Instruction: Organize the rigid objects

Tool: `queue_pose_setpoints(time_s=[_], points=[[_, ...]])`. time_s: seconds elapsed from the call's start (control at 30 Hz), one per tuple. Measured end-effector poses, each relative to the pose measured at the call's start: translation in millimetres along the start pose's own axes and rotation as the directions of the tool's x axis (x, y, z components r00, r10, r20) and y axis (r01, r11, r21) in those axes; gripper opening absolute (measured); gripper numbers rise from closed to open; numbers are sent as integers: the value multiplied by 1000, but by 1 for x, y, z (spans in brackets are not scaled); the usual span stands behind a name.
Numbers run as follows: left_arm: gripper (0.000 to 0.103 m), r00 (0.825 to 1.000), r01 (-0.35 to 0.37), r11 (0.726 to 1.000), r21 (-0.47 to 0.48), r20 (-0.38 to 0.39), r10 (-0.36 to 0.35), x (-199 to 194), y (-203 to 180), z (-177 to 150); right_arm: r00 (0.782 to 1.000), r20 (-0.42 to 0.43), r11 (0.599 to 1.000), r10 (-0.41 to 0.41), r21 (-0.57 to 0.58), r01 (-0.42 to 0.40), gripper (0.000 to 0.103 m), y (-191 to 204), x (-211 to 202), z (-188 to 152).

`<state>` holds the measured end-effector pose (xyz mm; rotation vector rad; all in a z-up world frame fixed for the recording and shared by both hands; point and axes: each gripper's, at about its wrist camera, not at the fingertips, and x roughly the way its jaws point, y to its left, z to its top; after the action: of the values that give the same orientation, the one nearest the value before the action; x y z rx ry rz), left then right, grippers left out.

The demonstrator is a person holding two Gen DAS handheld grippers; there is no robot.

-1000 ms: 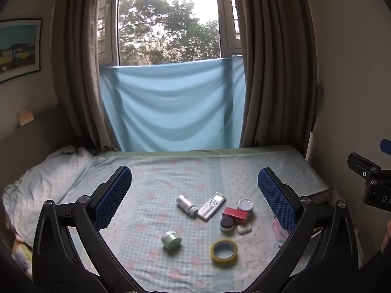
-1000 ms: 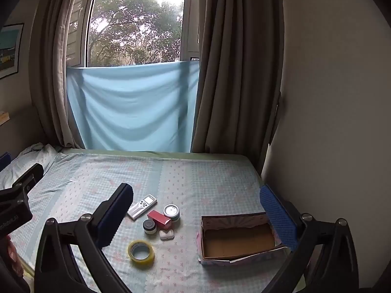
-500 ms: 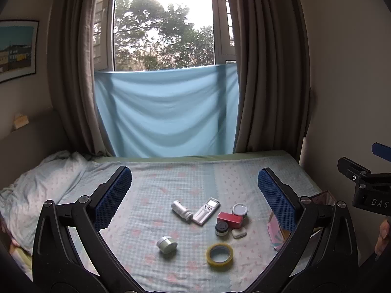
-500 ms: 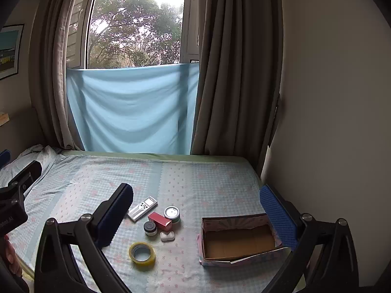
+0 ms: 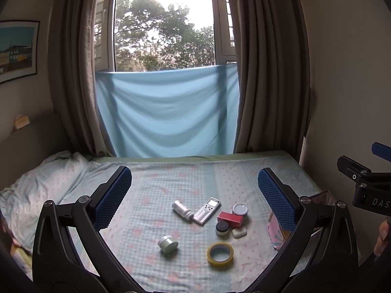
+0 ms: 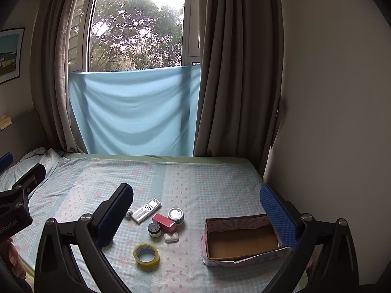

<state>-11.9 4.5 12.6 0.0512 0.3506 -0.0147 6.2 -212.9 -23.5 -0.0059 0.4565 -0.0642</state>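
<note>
Box [image 6: 240, 240] sits empty at right; nothing sorted yet. Tape roll [image 6: 146, 254], remote [image 6: 146, 210] and jars lie loose at left. Left gripper [image 5: 194, 199] and right gripper [image 6: 195, 210] both spread, holding nothing.

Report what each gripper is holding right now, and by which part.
Nothing is held. The left gripper and right gripper both have their jaws wide open above the bed, and the tape roll and other items lie untouched.

Pretty clearly someone's bedroom: a bed [image 6: 195, 180] with a checked sheet, brown curtains [image 6: 234, 73] round the window [image 5: 166, 24], framed picture [image 5: 17, 48] up.
</note>
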Motion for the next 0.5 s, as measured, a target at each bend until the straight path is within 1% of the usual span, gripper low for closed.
queue_pose_setpoints(time_s=[0.17,0.5], points=[[103,1000,10,1000,-5,-1,-10,0,2,-1,1000,-4,1000,3,-1,-3,103,-1,2,0],[103,1000,1,1000,-1,-5,-1,1,2,-3,1000,1,1000,7,5,-7,103,1,2,-1]])
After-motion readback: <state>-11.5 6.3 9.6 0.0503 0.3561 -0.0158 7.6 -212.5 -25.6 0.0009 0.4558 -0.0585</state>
